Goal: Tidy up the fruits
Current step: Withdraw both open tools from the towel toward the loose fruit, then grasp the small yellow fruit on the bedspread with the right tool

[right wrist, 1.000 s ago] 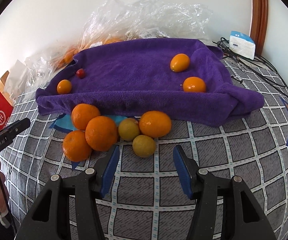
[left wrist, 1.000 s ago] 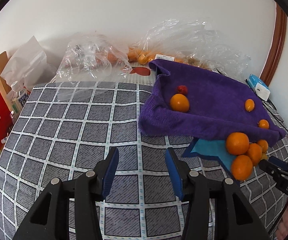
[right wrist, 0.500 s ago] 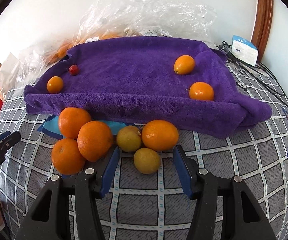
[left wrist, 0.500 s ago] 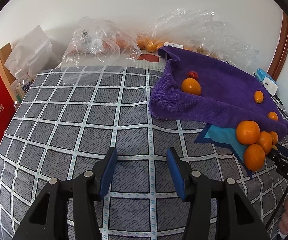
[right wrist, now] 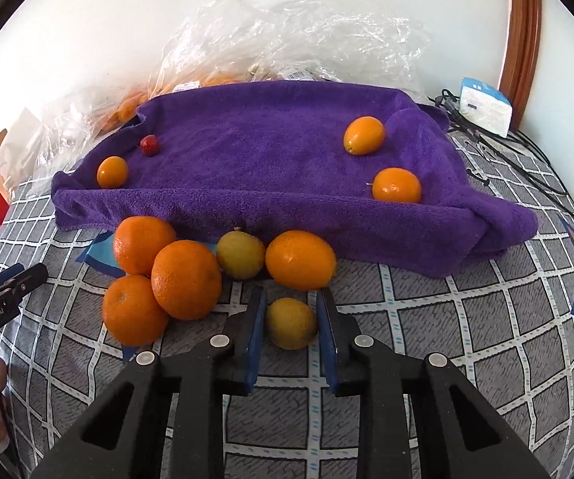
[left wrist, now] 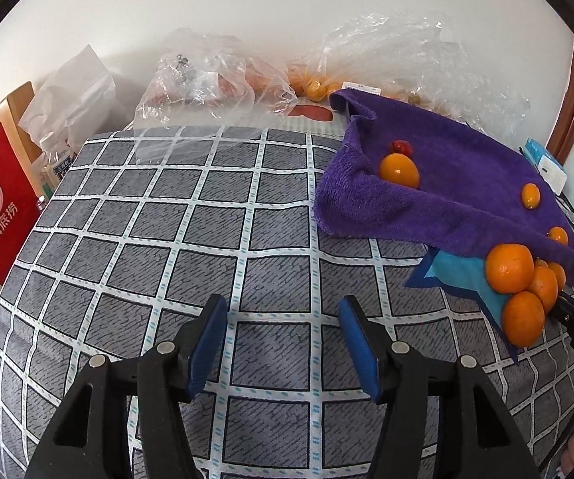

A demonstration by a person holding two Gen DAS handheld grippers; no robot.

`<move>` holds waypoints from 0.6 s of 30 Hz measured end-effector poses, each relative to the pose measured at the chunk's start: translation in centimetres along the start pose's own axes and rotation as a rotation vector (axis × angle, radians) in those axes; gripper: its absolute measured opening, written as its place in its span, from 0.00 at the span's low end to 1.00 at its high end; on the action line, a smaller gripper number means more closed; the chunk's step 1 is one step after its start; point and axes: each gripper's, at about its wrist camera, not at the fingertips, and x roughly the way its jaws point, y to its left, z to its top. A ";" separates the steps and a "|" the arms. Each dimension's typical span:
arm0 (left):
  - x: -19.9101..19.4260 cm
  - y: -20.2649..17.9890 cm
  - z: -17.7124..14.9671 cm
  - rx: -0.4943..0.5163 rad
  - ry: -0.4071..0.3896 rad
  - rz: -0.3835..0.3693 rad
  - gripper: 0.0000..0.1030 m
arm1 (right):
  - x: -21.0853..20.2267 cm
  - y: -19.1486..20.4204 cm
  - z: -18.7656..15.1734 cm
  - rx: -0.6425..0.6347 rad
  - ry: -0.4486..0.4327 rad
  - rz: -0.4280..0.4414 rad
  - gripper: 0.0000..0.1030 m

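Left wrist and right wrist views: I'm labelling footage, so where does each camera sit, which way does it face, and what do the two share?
Left wrist view: on the left gripper, angled down over bare checked tablecloth; its open fingers show, empty, jaws just widened.
Right wrist view: on the right gripper, angled down at the fruit pile; its jaws just closed on a small yellow fruit.
Shared: the purple towel with its small red fruit, the oranges, and each other's gripper at the frame edge.
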 end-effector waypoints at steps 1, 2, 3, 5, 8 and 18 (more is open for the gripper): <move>0.0 0.0 0.0 -0.001 0.000 -0.001 0.55 | -0.1 -0.2 -0.1 0.001 -0.002 0.001 0.25; 0.0 0.0 0.0 -0.001 0.001 -0.001 0.55 | -0.1 -0.3 -0.1 0.004 -0.002 0.003 0.25; 0.0 0.0 0.0 0.000 0.001 0.000 0.55 | -0.1 -0.5 -0.1 0.008 0.000 0.009 0.25; 0.1 -0.1 0.0 0.005 0.004 -0.002 0.59 | -0.1 -0.7 0.0 0.018 0.004 0.020 0.25; 0.2 -0.3 -0.1 0.016 0.009 -0.001 0.62 | 0.0 -0.9 0.2 0.019 0.012 0.024 0.27; 0.2 -0.1 0.0 0.006 0.006 -0.010 0.63 | 0.2 -1.0 0.7 0.017 0.003 0.045 0.36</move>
